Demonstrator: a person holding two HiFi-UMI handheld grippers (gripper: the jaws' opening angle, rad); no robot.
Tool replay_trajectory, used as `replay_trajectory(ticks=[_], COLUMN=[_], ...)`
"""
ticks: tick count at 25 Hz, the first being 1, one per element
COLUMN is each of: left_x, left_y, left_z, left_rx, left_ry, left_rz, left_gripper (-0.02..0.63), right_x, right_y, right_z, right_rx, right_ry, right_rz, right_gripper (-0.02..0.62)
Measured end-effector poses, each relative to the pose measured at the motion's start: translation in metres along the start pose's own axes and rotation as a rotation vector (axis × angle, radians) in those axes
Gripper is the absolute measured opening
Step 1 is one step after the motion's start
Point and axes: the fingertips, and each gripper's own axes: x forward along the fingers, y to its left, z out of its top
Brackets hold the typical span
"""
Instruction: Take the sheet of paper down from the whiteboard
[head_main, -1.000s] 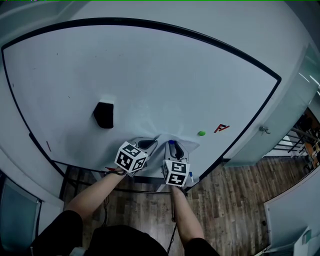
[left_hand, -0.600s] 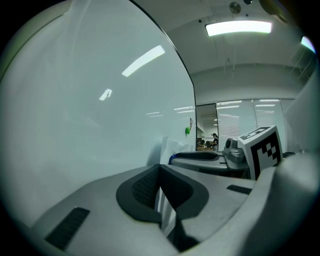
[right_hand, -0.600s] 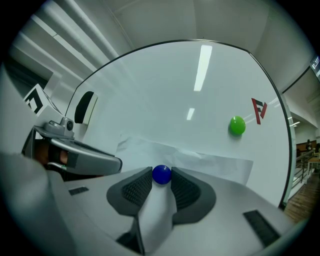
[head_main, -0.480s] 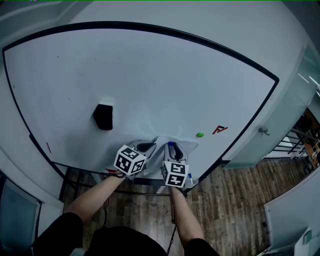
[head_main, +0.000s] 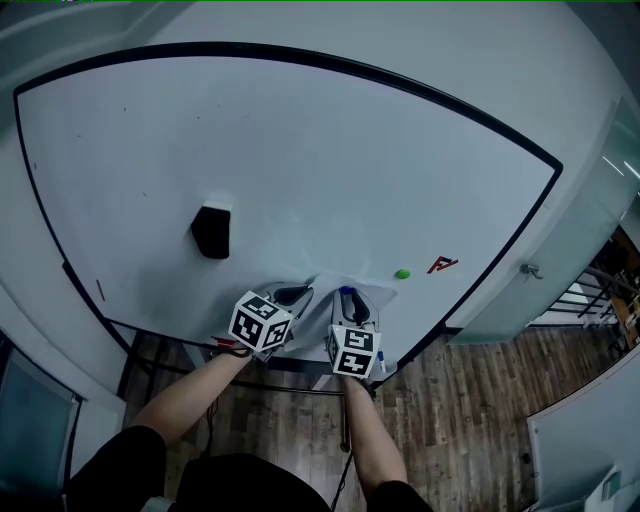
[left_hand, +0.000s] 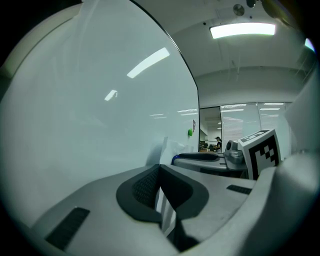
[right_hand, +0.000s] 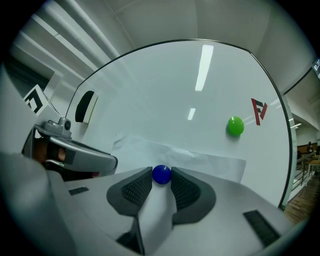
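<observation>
Hanging low on the whiteboard, in the lower middle of the head view, the sheet of paper is rumpled, with a raised crease running across it rather than lying flat. One blue magnet sits on it at the bottom centre of the right gripper view. No other fastener can be seen on it, so that magnet looks like the only thing pinning it.

The right gripper is clenched on this magnet, a pad touching each side of the ball at the very tips. The left gripper is closed on an edge of the sheet, a thin white strip showing between its pads at the lower middle of its own view.

The main risk is probably in the order of the pulls. If the left side drags while the magnet presses the sheet down, the paper could tear or crease harder along that ridge. The magnet is round and smooth and held only at the fingertips, so it may squirt out as it breaks free and drop to the wooden floor at the lower right of the head view. If the left pinch is shallow, the loose sheet could slide out and fall once the magnet lifts.

The green magnet and the red mark sit apart at the right, and the black eraser is well off to the left; none looks likely to interfere
</observation>
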Motion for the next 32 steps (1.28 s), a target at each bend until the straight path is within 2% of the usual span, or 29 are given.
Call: replay_trajectory(ticks=[32], left_x=[-0.028], left_y=[0.02], left_z=[-0.008], left_rx=[-0.005], left_ry=[0.016], left_rz=[0.092], left_gripper=[0.02], right_x=[-0.002], right_y=[-0.01], right_z=[-0.007], right_rx=[-0.007], right_ry=[0.01], right_rz=[-0.01], right_gripper=[0.127])
